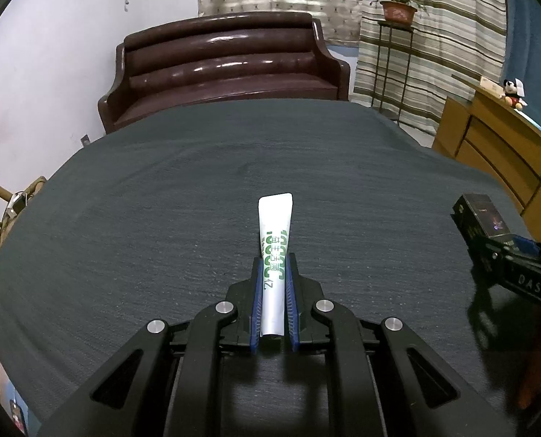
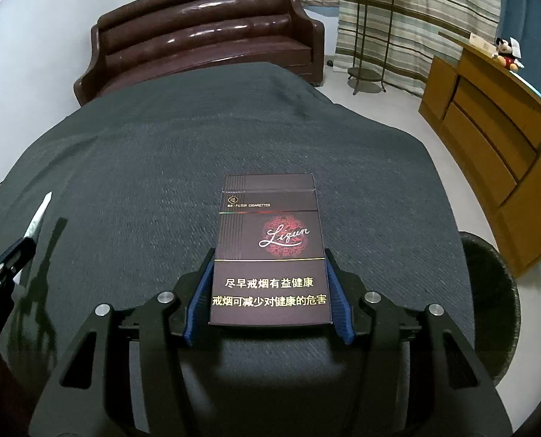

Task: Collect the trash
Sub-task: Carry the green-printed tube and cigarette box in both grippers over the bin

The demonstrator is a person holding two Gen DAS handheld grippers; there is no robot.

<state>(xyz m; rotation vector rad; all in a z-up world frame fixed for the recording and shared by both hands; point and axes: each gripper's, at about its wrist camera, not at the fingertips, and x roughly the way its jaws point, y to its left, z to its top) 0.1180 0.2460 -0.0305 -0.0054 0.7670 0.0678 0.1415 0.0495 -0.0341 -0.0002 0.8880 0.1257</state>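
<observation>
So both grippers are already loaded here. The left gripper [image 1: 274, 266] has its jaws pinched tight on a white tube [image 1: 274, 251] with green print, and the tube's long axis runs straight out along the fingers, crimped flat end poking well past the tips, round end back toward the palm. The right gripper [image 2: 268, 266] is clamped on a dark cigarette pack [image 2: 270, 251], held flat by its two long edges, with the lid end sticking out forward beyond the jaws. Each piece of trash sits dead centre between its own pads, so nothing to line up there; my guess is the next thing is carrying both to a bin, and I can't make out a definite one. There's a dark round fuzzy thing [image 2: 489, 306] low to the right of the right jaws, can't tell if it's a bin or a stool. Under both is the grey-clothed table [image 1: 161, 189], with no other trash on the part that shows. Further ahead are a brown leather sofa [image 1: 226, 62], a plant stand [image 1: 394, 54] and a wooden cabinet [image 2: 489, 127] off to the right. The grippers ride near each other, so swinging one could clip the other.
</observation>
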